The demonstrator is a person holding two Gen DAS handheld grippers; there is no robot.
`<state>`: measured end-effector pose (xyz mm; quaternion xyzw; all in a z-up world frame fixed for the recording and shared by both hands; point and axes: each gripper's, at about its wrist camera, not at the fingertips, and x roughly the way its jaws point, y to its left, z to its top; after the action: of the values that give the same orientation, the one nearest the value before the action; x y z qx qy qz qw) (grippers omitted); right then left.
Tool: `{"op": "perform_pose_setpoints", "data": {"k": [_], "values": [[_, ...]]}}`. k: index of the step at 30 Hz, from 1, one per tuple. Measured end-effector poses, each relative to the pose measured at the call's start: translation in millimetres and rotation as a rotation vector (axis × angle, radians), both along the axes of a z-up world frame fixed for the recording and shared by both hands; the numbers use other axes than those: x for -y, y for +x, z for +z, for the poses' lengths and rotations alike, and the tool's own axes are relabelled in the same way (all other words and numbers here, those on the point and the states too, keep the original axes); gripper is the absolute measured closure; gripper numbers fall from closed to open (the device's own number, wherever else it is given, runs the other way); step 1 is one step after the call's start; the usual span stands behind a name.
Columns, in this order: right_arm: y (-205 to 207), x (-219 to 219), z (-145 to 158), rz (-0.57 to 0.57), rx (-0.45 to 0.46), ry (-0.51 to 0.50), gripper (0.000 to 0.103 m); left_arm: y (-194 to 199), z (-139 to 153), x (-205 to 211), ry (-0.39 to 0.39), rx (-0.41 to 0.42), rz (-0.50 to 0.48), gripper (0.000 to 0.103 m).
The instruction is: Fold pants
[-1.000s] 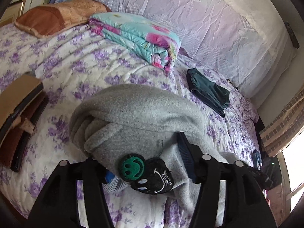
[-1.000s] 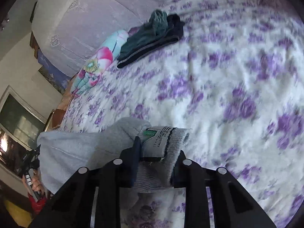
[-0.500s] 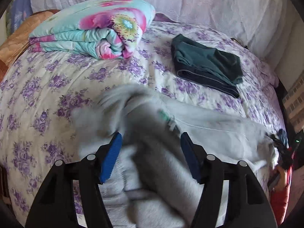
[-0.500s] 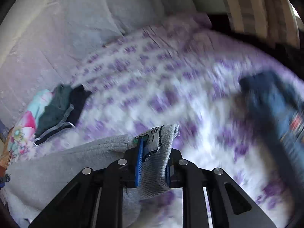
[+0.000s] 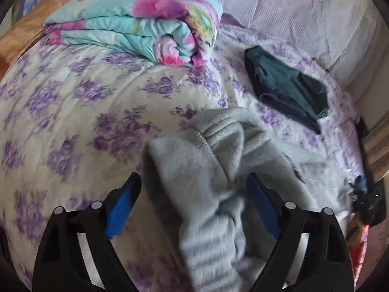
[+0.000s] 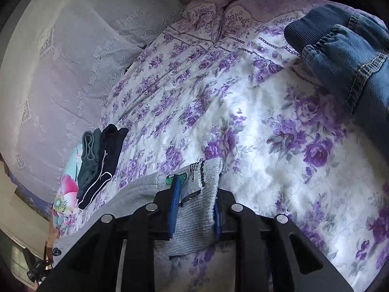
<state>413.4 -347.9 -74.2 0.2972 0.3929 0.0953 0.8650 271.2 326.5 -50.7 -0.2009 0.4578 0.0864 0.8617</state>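
Left gripper [image 5: 192, 194]: blue-padded jaws spread wide, just opened further, a bunched grey fold of the pants [image 5: 206, 175] lying loose between them with neither pad pressing on it. Right gripper [image 6: 194, 209]: jaws narrow, clamped on a ribbed grey band of the same pants [image 6: 197, 209] (waistband or cuff, hard to say), printed label [image 6: 192, 172] showing just above the pads.

Beyond the fingers: grey fleece heaped and creased on the bed [image 5: 73, 112], white cover with purple flowers, one length trailing off toward the right edge. Further back, near the headboard end, a rolled turquoise-and-pink quilt [image 5: 145, 29]; beside it, well apart from the pants, a dark green folded garment [image 5: 289, 92]. In the right wrist view, a blue denim piece [image 6: 345, 48] at the far right corner of the bed, well clear.

Likely trouble from here, as a judgement only: released side slumping into a lump rather than a flat layer, so any fold made over it comes out crooked; right-hand grip pulling the band sideways while the other end lies free, dragging the whole garment across the cover; thick fleece springing back open once both ends are let go.
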Motion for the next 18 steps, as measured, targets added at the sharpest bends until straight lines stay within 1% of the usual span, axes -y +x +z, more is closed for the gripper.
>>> {"op": "perform_pose_setpoints", "data": {"k": [1, 2, 3, 4, 5, 6, 7, 8, 9, 10, 12, 13, 14, 15, 16, 17, 18], "values": [[0, 0, 0, 0.0, 0.0, 0.001, 0.08, 8, -9, -2, -0.021, -0.017, 0.007, 0.038], [0, 0, 1, 0.001, 0.002, 0.0, 0.079, 11, -15, -4, -0.065, -0.014, 0.011, 0.049], [0, -1, 2, 0.002, 0.007, -0.006, 0.079, 13, -19, -10, -0.138, 0.006, 0.012, 0.066], [-1, -3, 6, 0.004, 0.02, -0.022, 0.08, 11, -17, -15, -0.174, 0.03, 0.024, 0.069], [-1, -7, 11, 0.011, 0.032, -0.043, 0.08, 7, -11, -18, -0.178, 0.053, 0.047, 0.07], [-1, -12, 16, 0.017, 0.042, -0.061, 0.081, 4, -6, -18, -0.162, 0.074, 0.055, 0.07], [0, -17, 26, 0.028, 0.069, -0.072, 0.081, 0, 7, -20, -0.135, 0.107, 0.067, 0.071], [3, -22, 35, 0.038, 0.095, -0.079, 0.083, -5, 17, -24, -0.129, 0.136, 0.076, 0.071], [7, -26, 44, 0.046, 0.118, -0.078, 0.085, -8, 32, -33, -0.137, 0.169, 0.092, 0.071], [14, -33, 53, 0.055, 0.136, -0.072, 0.089, -9, 42, -39, -0.138, 0.183, 0.103, 0.071], [27, -44, 63, 0.058, 0.154, -0.085, 0.092, -10, 59, -50, -0.07, 0.195, 0.155, 0.071], [34, -52, 64, 0.059, 0.157, -0.115, 0.092, -7, 64, -57, -0.017, 0.187, 0.189, 0.07], [41, -57, 61, 0.062, 0.149, -0.138, 0.092, -2, 62, -61, 0.016, 0.166, 0.192, 0.07], [47, -62, 52, 0.067, 0.12, -0.159, 0.092, 5, 53, -64, 0.023, 0.127, 0.168, 0.069], [52, -65, 36, 0.081, 0.067, -0.17, 0.092, 14, 35, -68, 0.018, 0.048, 0.143, 0.068], [52, -67, 20, 0.087, 0.025, -0.167, 0.089, 20, 15, -72, 0.025, -0.036, 0.146, 0.066], [49, -66, 6, 0.086, -0.013, -0.153, 0.089, 24, -3, -74, 0.033, -0.093, 0.15, 0.063]]}}
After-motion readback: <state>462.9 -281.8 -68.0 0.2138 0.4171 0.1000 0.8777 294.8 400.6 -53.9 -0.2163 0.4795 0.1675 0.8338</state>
